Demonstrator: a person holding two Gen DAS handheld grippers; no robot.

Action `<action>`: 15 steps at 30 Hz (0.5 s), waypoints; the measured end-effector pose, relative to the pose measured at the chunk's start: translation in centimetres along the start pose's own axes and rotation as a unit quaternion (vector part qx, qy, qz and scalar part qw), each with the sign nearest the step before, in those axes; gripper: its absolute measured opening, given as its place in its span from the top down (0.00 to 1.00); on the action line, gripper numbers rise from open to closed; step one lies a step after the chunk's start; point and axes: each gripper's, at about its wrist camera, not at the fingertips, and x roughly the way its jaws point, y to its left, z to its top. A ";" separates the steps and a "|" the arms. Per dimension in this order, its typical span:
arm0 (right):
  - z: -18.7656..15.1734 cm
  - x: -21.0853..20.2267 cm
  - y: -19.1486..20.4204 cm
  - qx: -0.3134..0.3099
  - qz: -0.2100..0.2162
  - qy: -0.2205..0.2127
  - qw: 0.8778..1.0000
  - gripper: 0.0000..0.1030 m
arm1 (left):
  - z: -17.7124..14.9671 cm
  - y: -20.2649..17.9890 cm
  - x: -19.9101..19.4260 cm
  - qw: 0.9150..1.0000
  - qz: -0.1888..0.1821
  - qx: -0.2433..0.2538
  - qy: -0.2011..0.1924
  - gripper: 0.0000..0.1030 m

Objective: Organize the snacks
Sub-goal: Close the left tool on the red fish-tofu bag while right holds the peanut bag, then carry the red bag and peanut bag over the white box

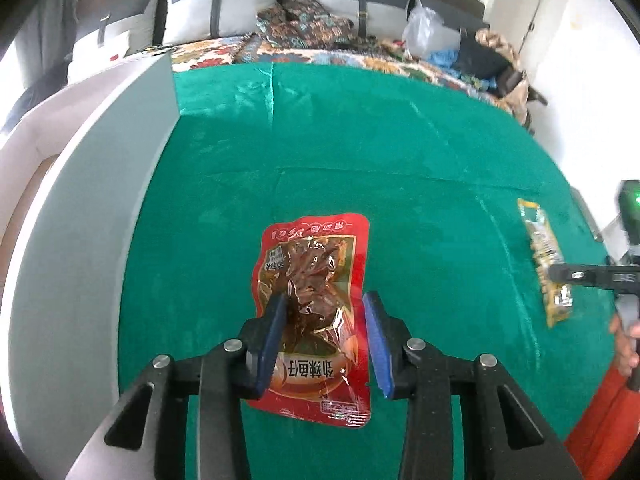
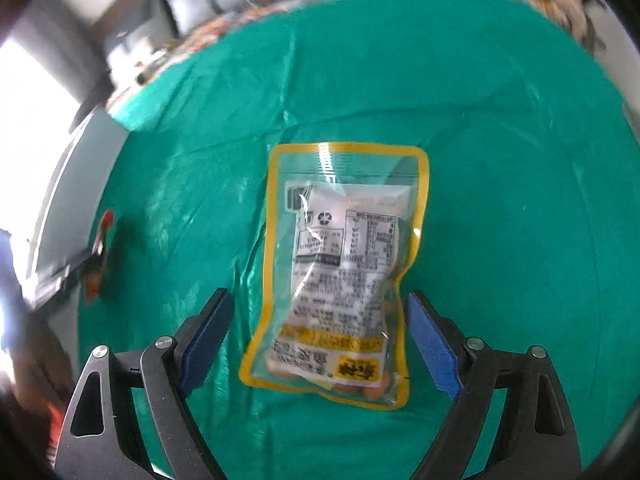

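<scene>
A red snack pack [image 1: 312, 264] with dark brown pieces inside sits between the fingers of my left gripper [image 1: 325, 300]. The blue pads press on its lower half, above the green cloth [image 1: 400, 160]. In the right wrist view the same red pack [image 2: 100, 248] shows edge-on at far left, with a shadow beside it. A yellow-rimmed clear snack pack [image 2: 340, 272] lies label-up on the cloth. My right gripper [image 2: 318, 295] stands open around it, with green cloth showing between the left pad and the pack. From the left wrist view that yellow pack [image 1: 544, 264] lies at the right edge.
A tall grey-white panel [image 1: 100, 200] borders the cloth on the left. Behind the cloth is a bed with a patterned quilt [image 1: 304, 28], pillows and a plastic bag [image 1: 424, 28]. A hand with an orange sleeve [image 1: 624, 344] holds the right gripper at the cloth's right edge.
</scene>
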 end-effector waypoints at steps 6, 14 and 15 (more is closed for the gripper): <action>-0.2 1.1 2.6 -0.055 -0.088 0.031 0.994 0.38 | -1.7 1.9 -3.9 0.997 -0.042 -0.051 -0.049 0.95; -2.9 -2.8 3.5 -0.041 -0.032 -0.006 0.999 0.40 | -3.4 4.3 -6.3 0.991 -0.062 -0.085 -0.078 0.98; -3.1 -3.1 3.8 -0.043 -0.028 -0.010 0.999 0.40 | -3.5 4.2 -6.4 0.992 -0.063 -0.082 -0.076 0.98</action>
